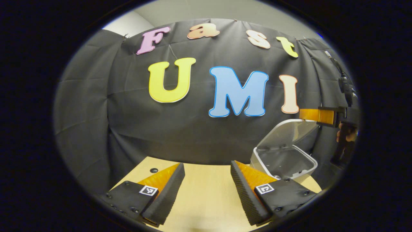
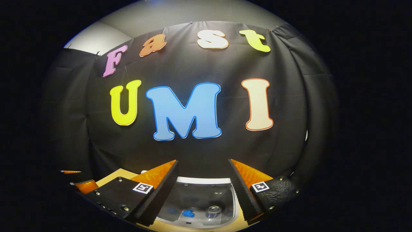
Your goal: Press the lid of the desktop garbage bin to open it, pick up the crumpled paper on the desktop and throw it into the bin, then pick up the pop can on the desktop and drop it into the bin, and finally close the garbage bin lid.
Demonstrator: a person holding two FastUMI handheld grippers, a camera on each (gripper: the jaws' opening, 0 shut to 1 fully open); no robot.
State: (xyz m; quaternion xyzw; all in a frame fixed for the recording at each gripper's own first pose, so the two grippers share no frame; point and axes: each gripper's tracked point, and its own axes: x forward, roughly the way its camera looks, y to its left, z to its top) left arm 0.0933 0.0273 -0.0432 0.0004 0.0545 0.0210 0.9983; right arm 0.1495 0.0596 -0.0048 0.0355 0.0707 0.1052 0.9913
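The white desktop bin stands at the table's far right with its lid tipped up and back. My left gripper is open over bare tabletop, left of the bin, holding nothing. My right gripper hangs open directly above the bin's mouth, with nothing between its fingers. In the right gripper view the pop can lies at the bottom of the bin, a small blue patch beside it. The right gripper also appears above the raised lid, a hand behind it.
The light wooden table has a small dark hole near its back left corner. The black cloth wall hangs close behind the table and the bin. The left gripper pokes in at the lower left of the right gripper view.
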